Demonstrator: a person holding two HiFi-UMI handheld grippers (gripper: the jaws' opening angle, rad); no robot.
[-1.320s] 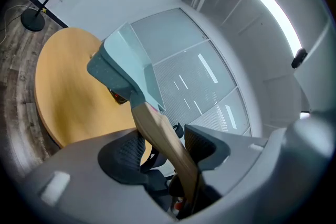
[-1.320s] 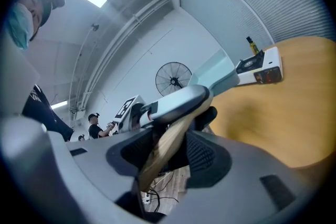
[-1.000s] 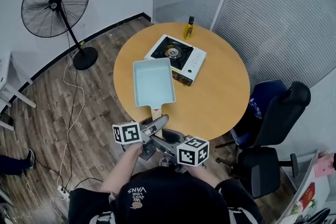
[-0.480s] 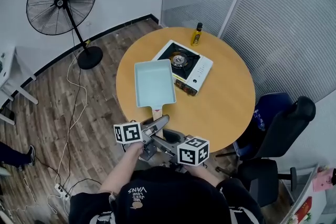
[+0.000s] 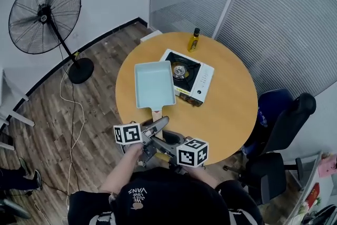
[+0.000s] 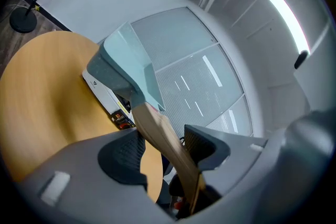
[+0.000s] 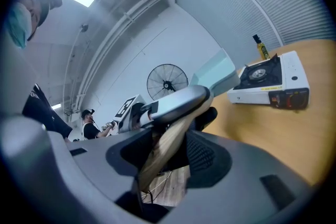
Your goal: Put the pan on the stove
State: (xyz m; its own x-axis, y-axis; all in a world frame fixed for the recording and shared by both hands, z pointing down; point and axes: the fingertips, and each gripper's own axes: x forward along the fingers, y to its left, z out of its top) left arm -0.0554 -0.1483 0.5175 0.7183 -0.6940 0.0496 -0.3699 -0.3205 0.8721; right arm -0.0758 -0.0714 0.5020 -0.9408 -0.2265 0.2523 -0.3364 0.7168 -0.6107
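A light-blue rectangular pan (image 5: 154, 84) with a wooden handle (image 5: 157, 112) hangs over the near side of the round table (image 5: 226, 113). Both grippers grasp that handle. In the left gripper view the handle (image 6: 163, 136) runs between the pads of my left gripper (image 6: 165, 147), which is shut on it. My right gripper (image 7: 168, 152) is shut on the same handle (image 7: 165, 147), just behind the left one (image 7: 176, 102). The white single-burner stove (image 5: 188, 75) stands on the table just right of the pan. From the head view, the pan's right edge overlaps the stove's left side.
A yellow oil bottle (image 5: 194, 39) stands at the table's far edge behind the stove. A pedestal fan (image 5: 45, 13) stands on the wooden floor at the left, and dark office chairs (image 5: 281, 124) stand at the right. Glass partitions close the back.
Both grippers and the pan have travelled together toward the table and stove. The stove now lies nearer the pan's right edge. The grip on the handle looks the same.
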